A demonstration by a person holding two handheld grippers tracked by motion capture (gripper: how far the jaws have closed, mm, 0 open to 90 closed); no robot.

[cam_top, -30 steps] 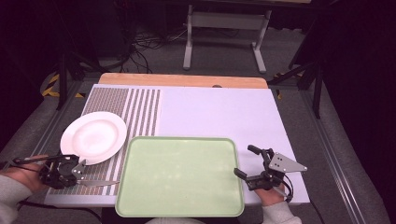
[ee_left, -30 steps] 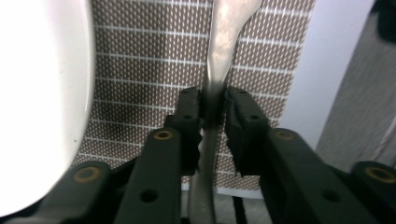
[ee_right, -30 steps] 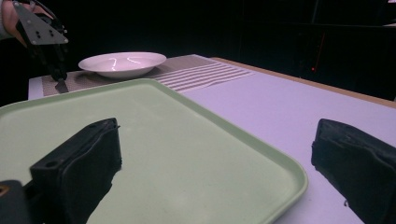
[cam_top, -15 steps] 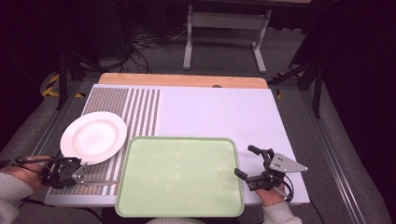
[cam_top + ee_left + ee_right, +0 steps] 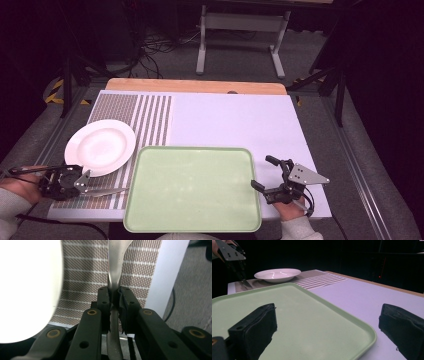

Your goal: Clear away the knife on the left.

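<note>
1. The metal utensil point(image 5: 102, 191) lies flat on the striped placemat point(image 5: 150, 112), at the near left corner of the table, just in front of the white plate point(image 5: 100, 147) and just left of the green tray point(image 5: 192, 187). Its working end points toward the tray; I cannot tell whether it is a knife or a spoon.
2. Your left gripper point(image 5: 82, 182) has its jaws drawn in narrow and clamped on the utensil's handle. In the left gripper view the pads point(image 5: 103, 300) press both sides of the thin metal neck of the utensil point(image 5: 113, 277), which runs on up over the brown weave of the mat.
3. In that same view the plate point(image 5: 27, 290) sits bright and overexposed just beside the jaws, close to the utensil but not touching it.
4. Your right gripper point(image 5: 262, 172) rests at the right edge of the tray, jaws spread wide with nothing between them. One jaw reaches over the tray's rim, the other sits over the pale table surface point(image 5: 240, 120).
5. From the right gripper view you look across the tray point(image 5: 312, 322) to the plate point(image 5: 277, 274) on the mat, with your left gripper point(image 5: 237, 267) at the far left, tip down on the mat.
6. The tray is bare.
</note>
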